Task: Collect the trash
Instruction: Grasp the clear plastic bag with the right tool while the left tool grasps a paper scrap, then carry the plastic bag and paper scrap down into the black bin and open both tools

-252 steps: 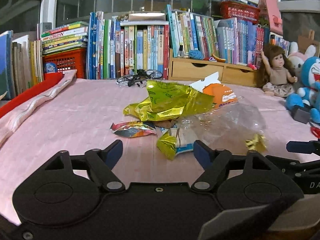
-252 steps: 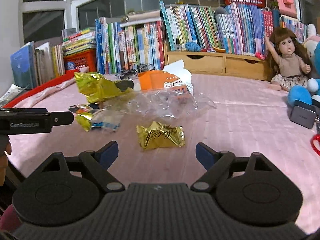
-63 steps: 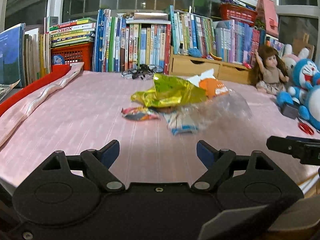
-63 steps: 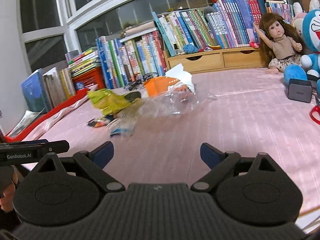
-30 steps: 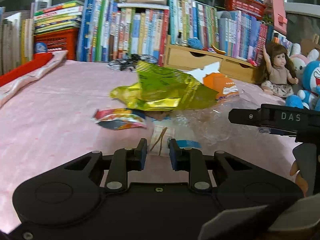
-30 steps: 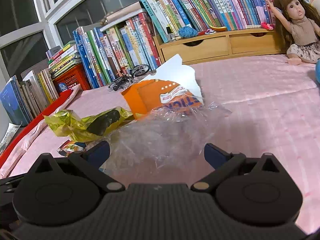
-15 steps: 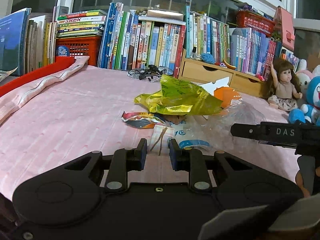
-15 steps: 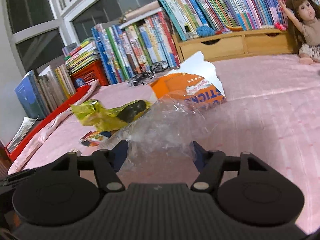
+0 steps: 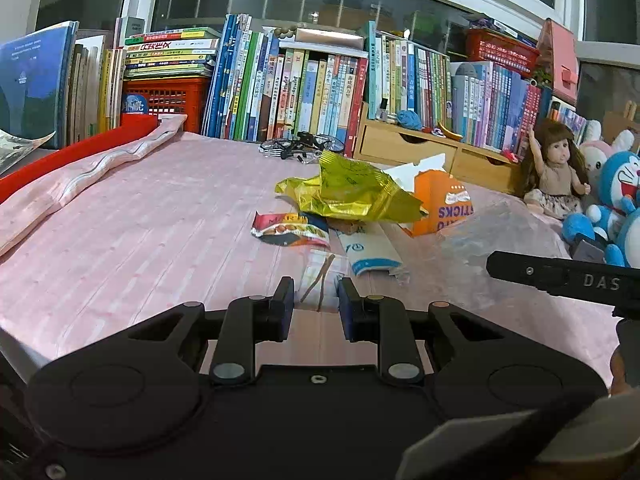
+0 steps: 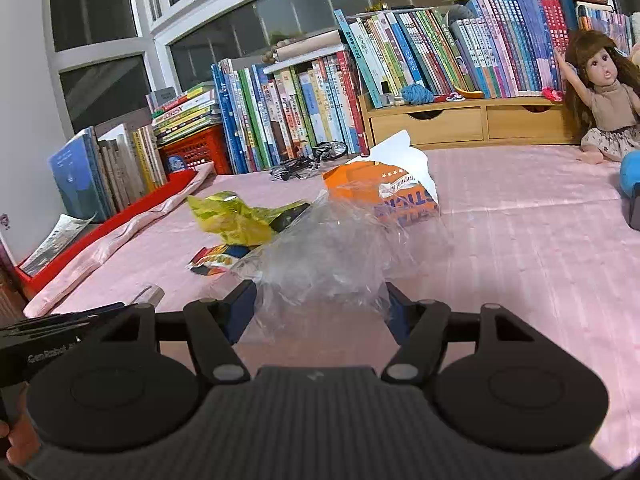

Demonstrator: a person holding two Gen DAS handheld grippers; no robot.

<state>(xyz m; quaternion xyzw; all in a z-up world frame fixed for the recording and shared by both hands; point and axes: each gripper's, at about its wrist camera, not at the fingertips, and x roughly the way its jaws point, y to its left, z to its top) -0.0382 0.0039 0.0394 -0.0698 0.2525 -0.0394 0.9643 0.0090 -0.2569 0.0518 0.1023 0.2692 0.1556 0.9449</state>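
Observation:
My left gripper (image 9: 317, 306) is shut on a small clear wrapper (image 9: 320, 280) with brown sticks in it, low over the pink tablecloth (image 9: 160, 232). Just beyond lie a white and blue packet (image 9: 368, 248), a colourful snack packet (image 9: 288, 232), a gold-green foil bag (image 9: 352, 192) and an orange carton (image 9: 440, 204). My right gripper (image 10: 318, 306) stands half closed on a crumpled clear plastic bag (image 10: 320, 256), which is bunched between both fingers and touches them. Behind it are the foil bag (image 10: 236, 216) and the orange carton (image 10: 384, 196).
Rows of books (image 9: 304, 88) and a wooden drawer unit (image 9: 420, 148) line the back. A toy bicycle (image 9: 300, 146) stands before them. A doll (image 9: 556, 172), blue plush toys (image 9: 616, 200) and a dark box (image 10: 634, 212) sit right. A folded cloth (image 9: 80, 176) lies left.
Over the last second the right gripper's jaws narrowed around the clear plastic bag, which now bunches up between them. The left gripper stayed shut on the wrapper and drew back slightly.

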